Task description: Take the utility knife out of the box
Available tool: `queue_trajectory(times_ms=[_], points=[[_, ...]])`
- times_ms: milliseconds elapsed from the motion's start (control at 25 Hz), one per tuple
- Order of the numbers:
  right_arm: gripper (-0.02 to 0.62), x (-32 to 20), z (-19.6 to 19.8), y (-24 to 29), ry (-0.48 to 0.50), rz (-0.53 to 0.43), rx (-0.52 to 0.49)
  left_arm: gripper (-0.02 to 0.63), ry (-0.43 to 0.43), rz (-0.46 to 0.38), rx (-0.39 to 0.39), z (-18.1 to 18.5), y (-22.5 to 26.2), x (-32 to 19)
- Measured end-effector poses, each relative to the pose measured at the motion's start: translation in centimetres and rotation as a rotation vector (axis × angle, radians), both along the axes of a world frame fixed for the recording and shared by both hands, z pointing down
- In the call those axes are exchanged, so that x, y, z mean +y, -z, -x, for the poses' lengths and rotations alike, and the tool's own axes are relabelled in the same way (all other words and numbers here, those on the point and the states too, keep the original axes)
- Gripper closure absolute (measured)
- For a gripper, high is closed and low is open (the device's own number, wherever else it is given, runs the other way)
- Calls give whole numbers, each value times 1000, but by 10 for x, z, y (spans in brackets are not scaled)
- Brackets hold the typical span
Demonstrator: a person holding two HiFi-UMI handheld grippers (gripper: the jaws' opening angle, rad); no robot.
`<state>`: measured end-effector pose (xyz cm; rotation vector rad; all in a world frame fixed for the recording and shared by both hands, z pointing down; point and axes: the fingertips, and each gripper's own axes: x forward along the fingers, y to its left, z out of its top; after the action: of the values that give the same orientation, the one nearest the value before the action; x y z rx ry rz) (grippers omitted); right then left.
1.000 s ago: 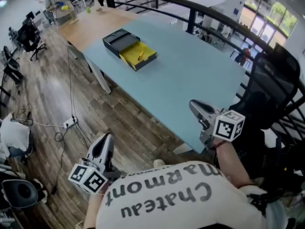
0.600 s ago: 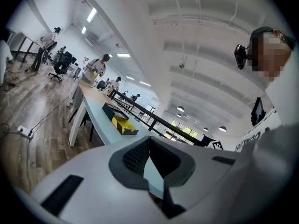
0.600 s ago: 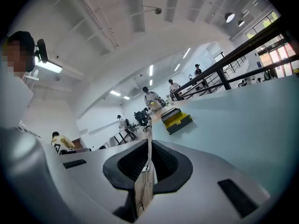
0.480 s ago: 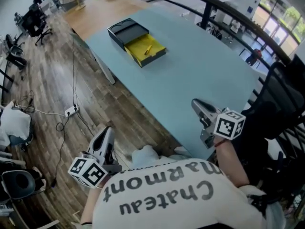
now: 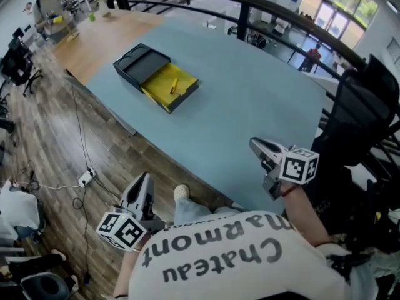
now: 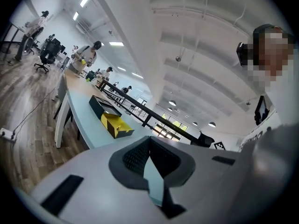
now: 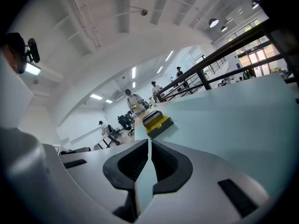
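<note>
An open box (image 5: 139,64) with a black half and a yellow tray (image 5: 164,80) lies on the far left part of the pale blue table (image 5: 250,99). A thin yellow-orange utility knife (image 5: 174,85) rests in the yellow tray. My left gripper (image 5: 144,180) is shut and empty, low over the wooden floor, short of the table's near edge. My right gripper (image 5: 255,145) is shut and empty above the table's near right corner. Both are far from the box. The box (image 6: 110,118) shows small beyond the left gripper (image 6: 149,140), and the box (image 7: 157,120) also shows past the right gripper (image 7: 149,143).
A black railing (image 5: 262,8) curves behind the table. A wooden table (image 5: 94,39) adjoins the far left end, with a person (image 5: 50,11) beside it. A black office chair (image 5: 359,114) stands at the right. Cables and a power strip (image 5: 86,179) lie on the floor.
The table has come nearer in the head view and the box has shifted left. Both grippers have sunk a little; a shoe now shows at the table's edge.
</note>
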<state>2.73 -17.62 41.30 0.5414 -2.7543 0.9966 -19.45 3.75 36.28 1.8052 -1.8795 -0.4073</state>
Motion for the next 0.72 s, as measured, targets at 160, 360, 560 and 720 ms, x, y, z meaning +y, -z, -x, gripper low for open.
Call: queue_trajectory(times_ms=[160, 360, 560, 720], points=[[548, -11, 16, 17, -66, -3, 12, 601, -58, -25, -5, 38, 16, -36], [548, -23, 45, 57, -155, -54, 11, 601, -175, -70, -14, 78, 50, -77], [548, -36, 66, 83, -250, -77, -9, 601, -249, -114, -12, 118, 76, -109], [548, -44, 96, 106, -317, -72, -27, 601, -303, -133, 8, 158, 97, -126]])
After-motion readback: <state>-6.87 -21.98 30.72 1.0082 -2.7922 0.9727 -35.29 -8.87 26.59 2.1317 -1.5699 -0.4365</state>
